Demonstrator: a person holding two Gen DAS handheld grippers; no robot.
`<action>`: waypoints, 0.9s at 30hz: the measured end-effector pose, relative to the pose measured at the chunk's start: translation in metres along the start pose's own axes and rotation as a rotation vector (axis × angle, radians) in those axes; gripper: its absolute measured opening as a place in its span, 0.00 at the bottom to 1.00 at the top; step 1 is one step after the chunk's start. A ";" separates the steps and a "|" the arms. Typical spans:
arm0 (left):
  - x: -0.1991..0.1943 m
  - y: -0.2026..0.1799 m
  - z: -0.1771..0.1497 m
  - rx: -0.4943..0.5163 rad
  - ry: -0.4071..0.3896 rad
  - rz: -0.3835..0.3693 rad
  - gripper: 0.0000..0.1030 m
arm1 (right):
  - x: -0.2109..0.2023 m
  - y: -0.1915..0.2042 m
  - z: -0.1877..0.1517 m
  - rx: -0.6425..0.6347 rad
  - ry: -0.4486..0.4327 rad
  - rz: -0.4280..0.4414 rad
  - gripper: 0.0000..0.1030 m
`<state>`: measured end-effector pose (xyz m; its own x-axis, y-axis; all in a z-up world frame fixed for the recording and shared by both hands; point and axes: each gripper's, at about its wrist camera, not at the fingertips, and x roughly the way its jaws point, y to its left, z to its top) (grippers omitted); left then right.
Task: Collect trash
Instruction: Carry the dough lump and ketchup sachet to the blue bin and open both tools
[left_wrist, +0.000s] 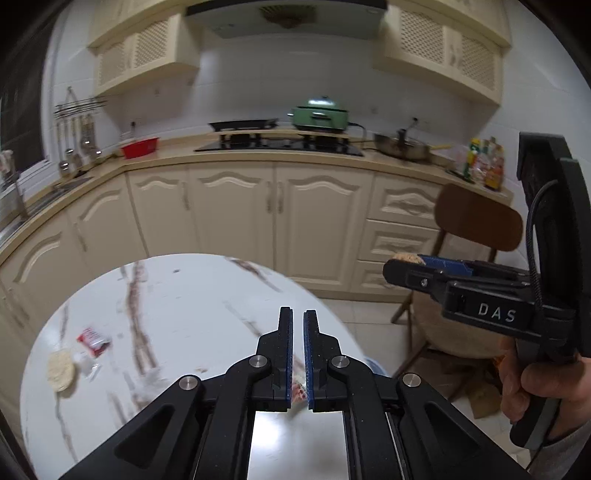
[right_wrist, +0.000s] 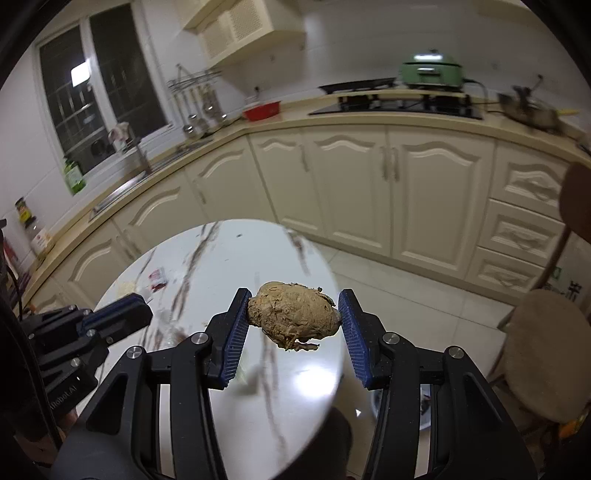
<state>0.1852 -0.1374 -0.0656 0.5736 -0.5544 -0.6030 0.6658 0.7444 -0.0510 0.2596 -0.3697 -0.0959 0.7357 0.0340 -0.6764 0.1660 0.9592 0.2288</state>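
blue-padded jaws of the left gripper (left_wrist: 298, 354) stand almost shut near the table's near edge, with a scrap of pinkish wrapper (left_wrist: 298, 392) pinched low between them; it looks thin and light. the right gripper (right_wrist: 291, 314) stands partly open, clamped across the sides of a crumpled brown paper wad (right_wrist: 293, 314), held above the round marble table (right_wrist: 221, 258). the wad looks soft and light, likely to give under pressure, so a hold across its widest middle seems safest. on the table's left edge lie more trash: a red and white wrapper (left_wrist: 93, 341), a clear plastic scrap (left_wrist: 84, 363) just beside it, and a pale flat round piece (left_wrist: 61, 371), possibly brittle, best taken by its rim.
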 end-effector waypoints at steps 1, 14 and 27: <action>0.011 -0.006 0.002 0.011 0.012 0.005 0.02 | -0.004 -0.010 0.000 0.010 -0.004 -0.012 0.44; 0.079 -0.003 -0.023 0.026 0.211 0.050 0.40 | 0.015 -0.067 -0.025 0.106 0.067 -0.033 0.44; 0.137 0.001 -0.016 0.093 0.320 -0.051 0.50 | 0.024 -0.059 -0.043 0.136 0.094 -0.046 0.44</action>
<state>0.2567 -0.2068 -0.1614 0.3695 -0.4339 -0.8217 0.7387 0.6737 -0.0235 0.2392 -0.4132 -0.1559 0.6619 0.0235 -0.7492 0.2901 0.9136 0.2850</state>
